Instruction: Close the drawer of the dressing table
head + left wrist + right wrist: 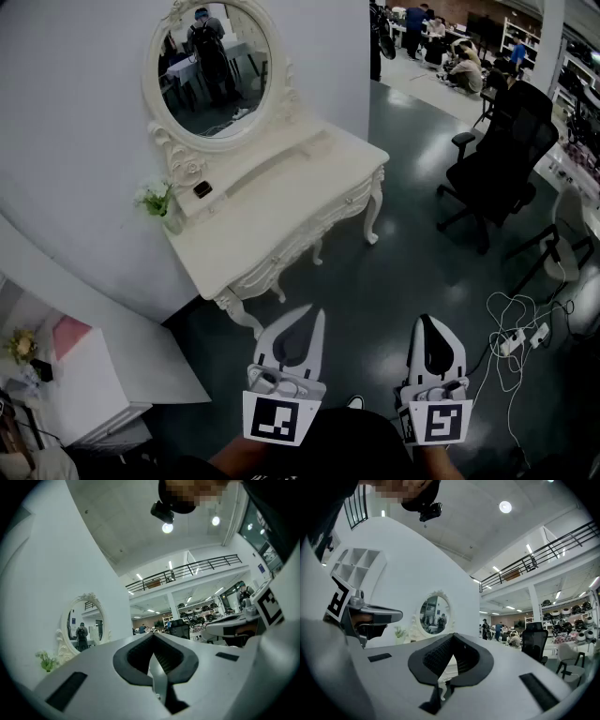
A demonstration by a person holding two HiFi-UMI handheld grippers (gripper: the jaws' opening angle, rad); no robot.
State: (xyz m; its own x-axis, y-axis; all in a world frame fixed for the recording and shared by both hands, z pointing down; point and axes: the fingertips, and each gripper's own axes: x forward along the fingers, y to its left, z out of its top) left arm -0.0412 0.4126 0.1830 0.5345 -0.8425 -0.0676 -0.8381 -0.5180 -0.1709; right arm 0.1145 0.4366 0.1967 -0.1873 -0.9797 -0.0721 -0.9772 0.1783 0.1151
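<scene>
The white dressing table [272, 202] with its oval mirror [211, 66] stands against the wall, ahead and to the left. Its carved drawer front [305, 234] looks flush with the apron; I cannot tell more from here. Both grippers hang level over the dark floor, short of the table and touching nothing. My left gripper [317, 317] is shut and empty, its tips meeting [153, 635]. My right gripper [427, 323] is shut and empty too [453, 635]. The mirror [82, 630] [433, 616] shows in both gripper views.
A small vase of flowers [159, 202] and a dark object [202, 189] sit on the table. A black office chair [502, 141] stands to the right. A power strip with cables [516, 337] lies on the floor. A low white cabinet [94, 375] is at lower left.
</scene>
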